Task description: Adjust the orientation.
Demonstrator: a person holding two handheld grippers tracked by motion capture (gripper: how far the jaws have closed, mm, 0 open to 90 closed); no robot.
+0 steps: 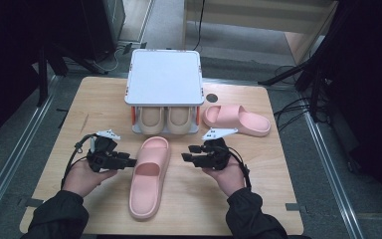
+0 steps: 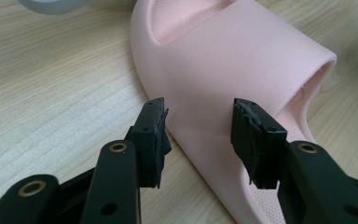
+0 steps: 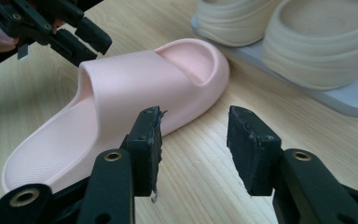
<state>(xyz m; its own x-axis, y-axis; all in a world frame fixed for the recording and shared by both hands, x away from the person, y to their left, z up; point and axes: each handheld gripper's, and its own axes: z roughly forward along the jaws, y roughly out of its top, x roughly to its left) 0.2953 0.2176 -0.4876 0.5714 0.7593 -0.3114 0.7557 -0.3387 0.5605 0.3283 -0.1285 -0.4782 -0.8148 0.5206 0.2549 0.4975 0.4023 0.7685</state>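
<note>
Pale pink slide sandal (image 1: 149, 174) with finely dotted footbed, on light wood-grain table (image 1: 84, 99); second pink sandal (image 1: 236, 119) at right of rack. Beige pair of sandals (image 1: 165, 119) under white-topped rack (image 1: 164, 77) with orange-red posts and grey base. Black left gripper (image 1: 129, 163) and black right gripper (image 1: 186, 153), each bearing a pale grey plate.

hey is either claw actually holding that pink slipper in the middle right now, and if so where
Nothing is held. The left claw is open at the side of the pink slipper, its jaws not closed on it. The right claw is open over bare table beside the slipper.
</note>
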